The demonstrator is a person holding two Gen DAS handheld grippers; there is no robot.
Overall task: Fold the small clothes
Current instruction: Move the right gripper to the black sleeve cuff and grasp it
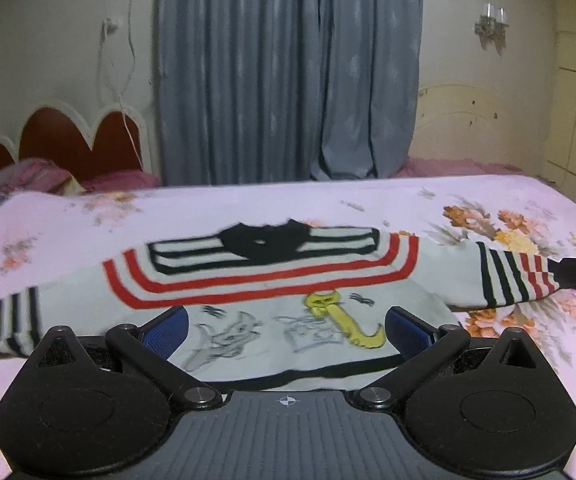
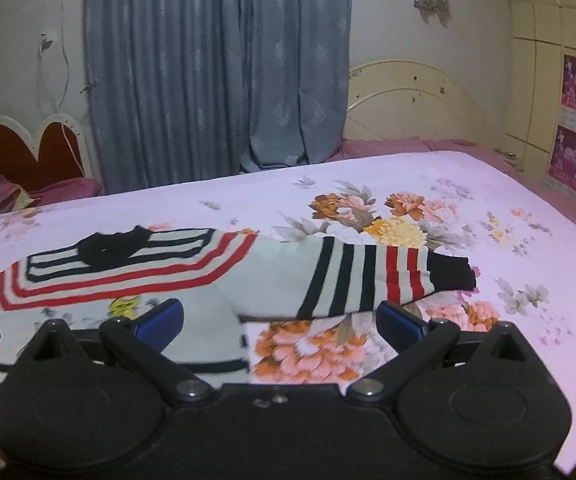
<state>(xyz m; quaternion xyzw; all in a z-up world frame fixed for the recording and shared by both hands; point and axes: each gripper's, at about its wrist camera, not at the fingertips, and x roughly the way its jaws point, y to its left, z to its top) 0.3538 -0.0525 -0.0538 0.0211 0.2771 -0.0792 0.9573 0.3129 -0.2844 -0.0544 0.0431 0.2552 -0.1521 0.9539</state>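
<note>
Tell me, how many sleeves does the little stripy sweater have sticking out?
2. One sleeve stretches off to the left side of the sweater, lying on the flowery bedsheet. The other sleeve stretches to the right, ending in a black cuff.

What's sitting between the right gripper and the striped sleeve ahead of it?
Nothing but bare floral bedsheet. In the right wrist view the right gripper is open just short of the sleeve, with no other item between.

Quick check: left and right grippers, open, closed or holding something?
Left gripper: jaws open, holding nothing, over the sweater's front.
Right gripper: jaws open, holding nothing, near the striped sleeve.
</note>
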